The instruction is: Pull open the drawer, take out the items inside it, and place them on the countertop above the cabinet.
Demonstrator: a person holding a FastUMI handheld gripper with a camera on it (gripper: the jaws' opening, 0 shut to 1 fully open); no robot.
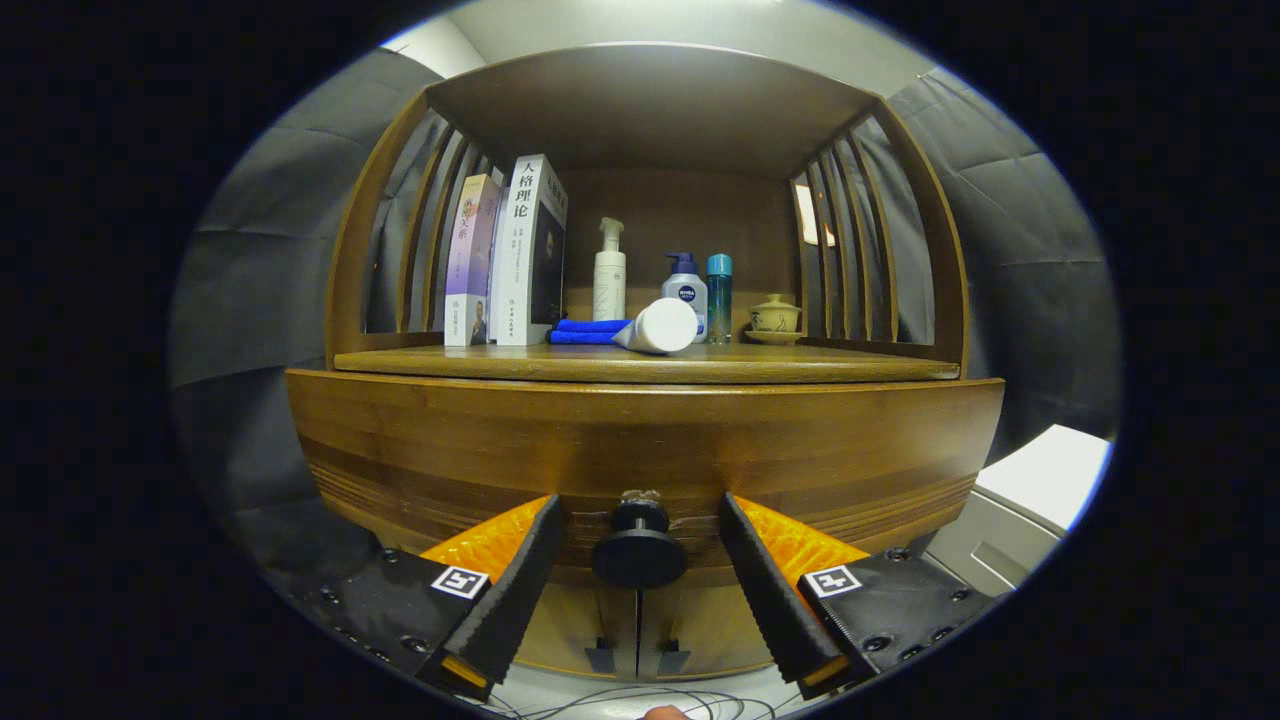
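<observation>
Your gripper [638, 555] spread wide, holding nothing, fingers [520, 580] flanking the black knob [638, 548] without touching it, drawer [640, 450] shut just ahead — countertop [800, 365] beyond it, carrying books [510, 255], bottles [610, 270], a teacup [776, 316].

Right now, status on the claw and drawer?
Claw open, fingers either side of drawer knob, not touching. Drawer shut. Nothing in the way.

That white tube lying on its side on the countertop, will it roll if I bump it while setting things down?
Probably. The white plastic tube lies on its side on the wooden countertop, its round cap end facing the open gripper, so a nudge could roll it. The folded blue cloth beside it may check it that way. It looks light.
</observation>
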